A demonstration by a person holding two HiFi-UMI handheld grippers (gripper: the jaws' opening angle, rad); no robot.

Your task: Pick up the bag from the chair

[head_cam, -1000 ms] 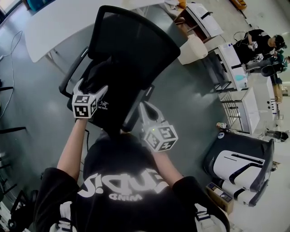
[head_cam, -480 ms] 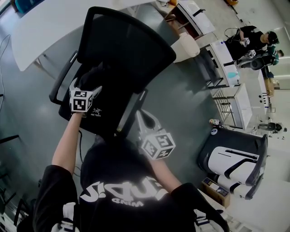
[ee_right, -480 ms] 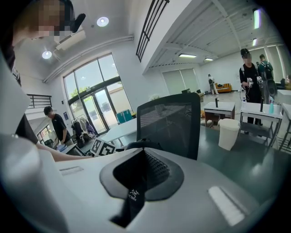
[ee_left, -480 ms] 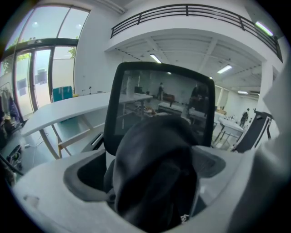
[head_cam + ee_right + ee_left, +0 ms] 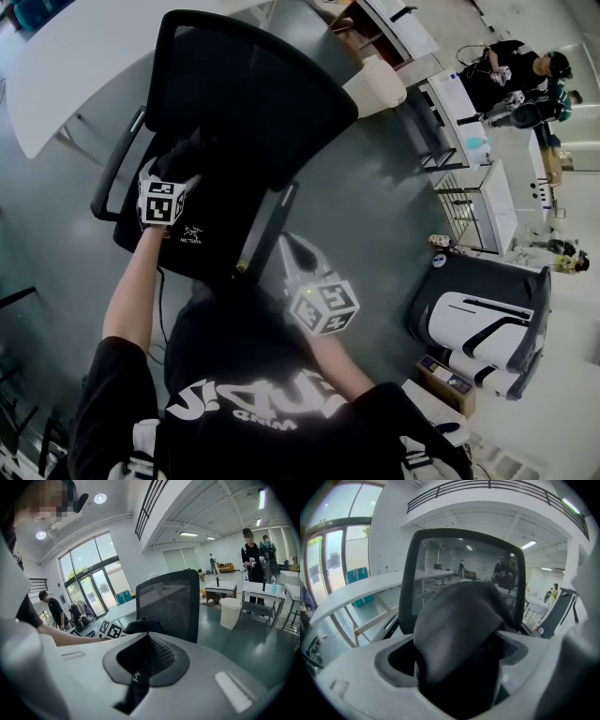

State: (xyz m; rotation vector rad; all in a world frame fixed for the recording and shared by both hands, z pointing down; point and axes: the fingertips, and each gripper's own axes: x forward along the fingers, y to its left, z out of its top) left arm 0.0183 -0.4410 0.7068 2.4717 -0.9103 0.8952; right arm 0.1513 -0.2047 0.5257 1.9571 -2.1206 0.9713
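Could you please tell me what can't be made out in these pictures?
1. Left gripper view: the bag fills the left hand-held gripper, whose jaws have just been closing; whether they press it is unclear.
2. Head view: black bag against black chair; its outline is lost.
3. Right gripper view: the right hand-held gripper covers most of the bag.

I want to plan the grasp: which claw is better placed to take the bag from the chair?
Left. The left claw is down over the bag, jaws just closing slightly with its top fold between them, not yet gripping. The right claw hangs back at the chair edge.
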